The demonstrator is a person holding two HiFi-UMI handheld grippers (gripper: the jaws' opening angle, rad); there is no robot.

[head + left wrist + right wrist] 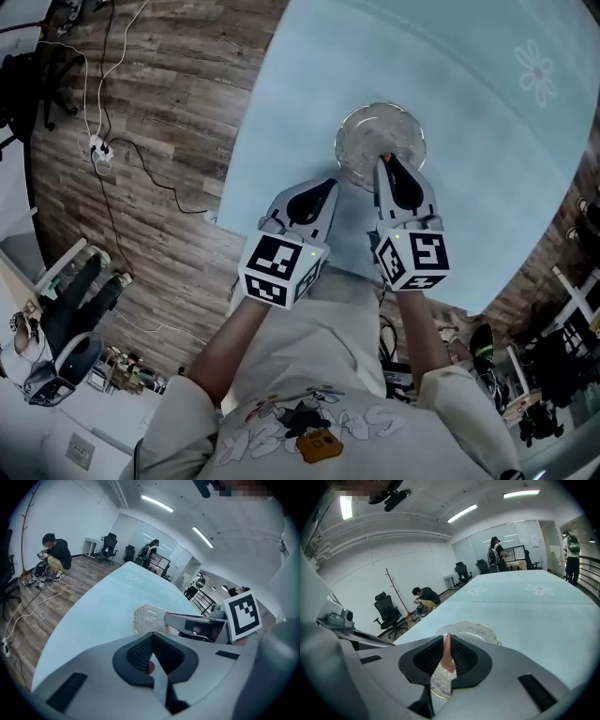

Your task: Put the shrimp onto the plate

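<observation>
One thin, pink-orange shrimp [448, 657] is pinched upright between the closed jaws of the right gripper [383, 164], above the near rim of one clear glass plate [366, 127]. The left gripper [151, 649] is seen closed beside it; a pink speck at its jaws cannot be identified.

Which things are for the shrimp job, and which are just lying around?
For the job:
shrimp, held in the right gripper
glass plate
left gripper, shut on a small pink bit

Just lying about:
power strip on the floor
office chair
coat stand
</observation>
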